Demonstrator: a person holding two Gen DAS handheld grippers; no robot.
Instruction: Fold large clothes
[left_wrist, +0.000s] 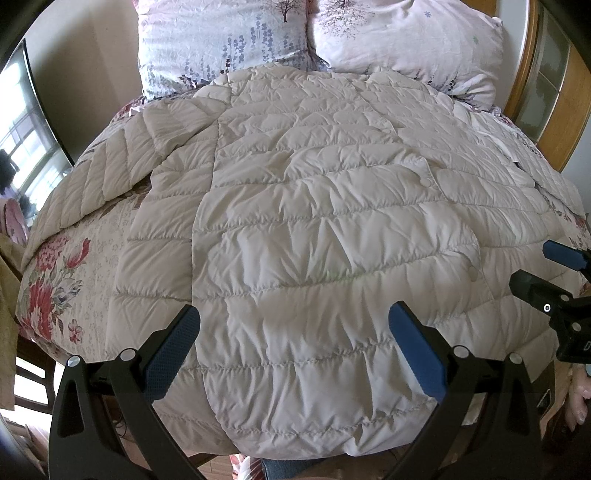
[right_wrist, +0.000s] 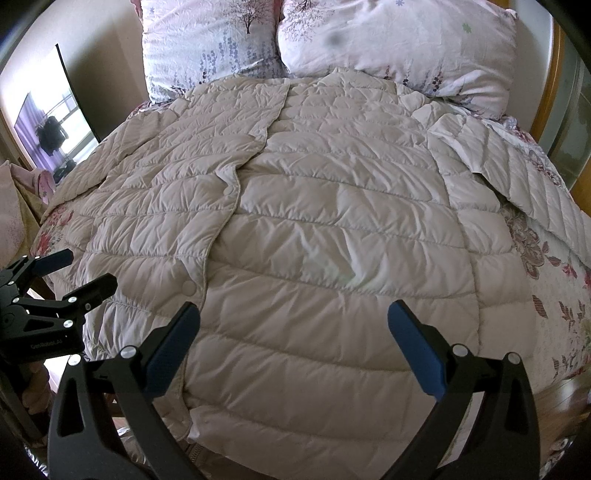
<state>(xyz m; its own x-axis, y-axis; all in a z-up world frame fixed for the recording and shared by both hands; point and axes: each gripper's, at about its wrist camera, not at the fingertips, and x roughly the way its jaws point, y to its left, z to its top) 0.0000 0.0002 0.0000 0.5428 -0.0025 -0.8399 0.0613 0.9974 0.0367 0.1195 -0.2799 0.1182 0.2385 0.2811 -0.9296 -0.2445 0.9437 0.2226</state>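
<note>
L gripper (left_wrist: 293, 343) spread wide, blue pads apart, nothing between them, hovering over near hem of the puffer coat (left_wrist: 325, 229); no contact visible. R gripper (right_wrist: 293, 343) likewise wide open, empty, above the coat's near edge. Each shows in the other's view: R at 3 o'clock of L cam, L at 9 o'clock of R cam. Coat is beige, quilted, spread flat across the bed (left_wrist: 51, 288), sleeves out toward 10 and 2 o'clock. Floral bedspread under it. Two floral pillows (right_wrist: 332, 40) at 12 o'clock. Wooden headboard (left_wrist: 557, 122) at 2 o'clock; window (right_wrist: 48, 125) at 9–10 o'clock w/ daylight.
</note>
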